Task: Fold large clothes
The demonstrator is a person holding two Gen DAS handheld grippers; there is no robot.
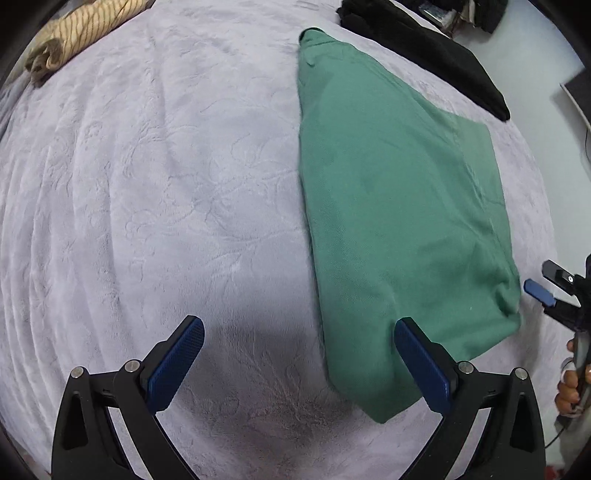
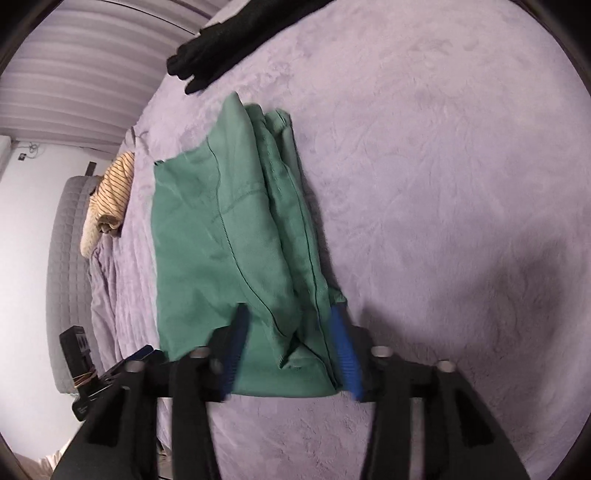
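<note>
Lying on the pale lilac plush bedspread (image 1: 155, 192), the green cotton-knit garment (image 1: 388, 206) is folded into a long panel of several layers, well apart from the black garment (image 1: 436, 55) and the rolled yellow striped garment (image 1: 85, 33) at the bed's edges. By the look of it, the cloth is light, soft and limp, so it will sag and its layers may slide apart unless all are pinched together; the near end corners, where the stacked hems meet, seem the best places to take hold. The left gripper (image 1: 299, 365) hangs above the bedspread with its fingers spread wide, one pad (image 1: 424, 369) over the garment's near edge, holding nothing. The right gripper (image 2: 291, 354) has its fingers apart astride the garment's near end; the cloth lies between them, not pinched.
</note>
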